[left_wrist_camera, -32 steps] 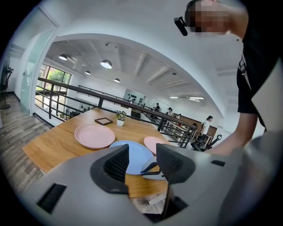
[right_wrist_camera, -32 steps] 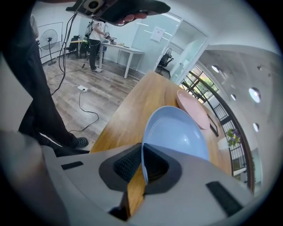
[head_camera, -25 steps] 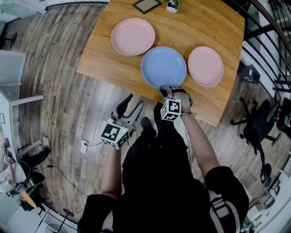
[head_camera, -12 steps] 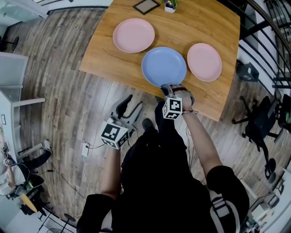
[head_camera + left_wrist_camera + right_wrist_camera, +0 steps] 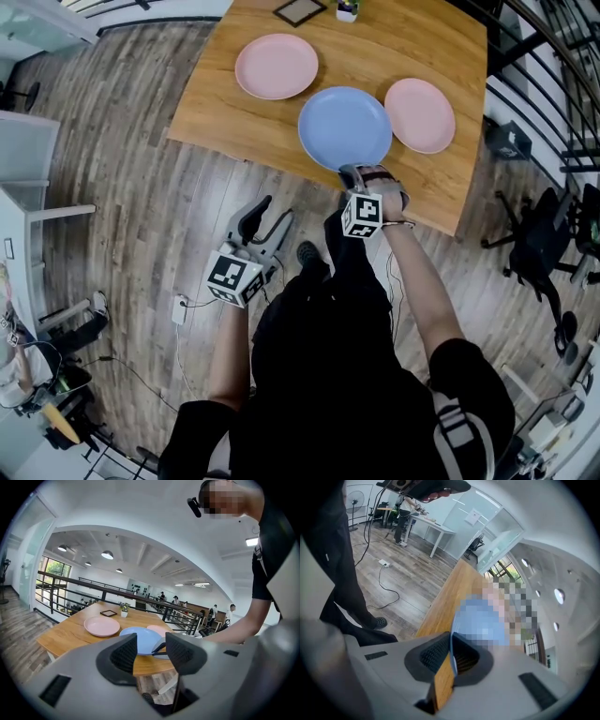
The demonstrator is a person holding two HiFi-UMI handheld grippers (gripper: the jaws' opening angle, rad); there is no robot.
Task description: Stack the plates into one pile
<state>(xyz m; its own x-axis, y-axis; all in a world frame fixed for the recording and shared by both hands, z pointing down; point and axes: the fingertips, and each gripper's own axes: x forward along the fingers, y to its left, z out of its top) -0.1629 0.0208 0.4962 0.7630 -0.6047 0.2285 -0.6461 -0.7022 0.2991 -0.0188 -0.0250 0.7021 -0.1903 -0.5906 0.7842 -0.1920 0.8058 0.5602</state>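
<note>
Right claw (image 5: 349, 171) is clamped on the near rim of the blue plate (image 5: 345, 127), which stretches ahead of it. Best keep the plate level and clear of the tabletop (image 5: 216, 108), then centre it over the pink plate (image 5: 420, 114) ahead-right. Left claw (image 5: 269, 218) hangs apart, empty.

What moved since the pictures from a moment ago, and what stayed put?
The right gripper has carried the blue plate, clamped by its near rim all along, toward the right-hand pink plate. The blue edge now covers that plate's edge, where a gap showed before. Nothing was newly grabbed or let go. The left-hand pink plate stayed put, and the left gripper still hangs open and empty over the floor.
</note>
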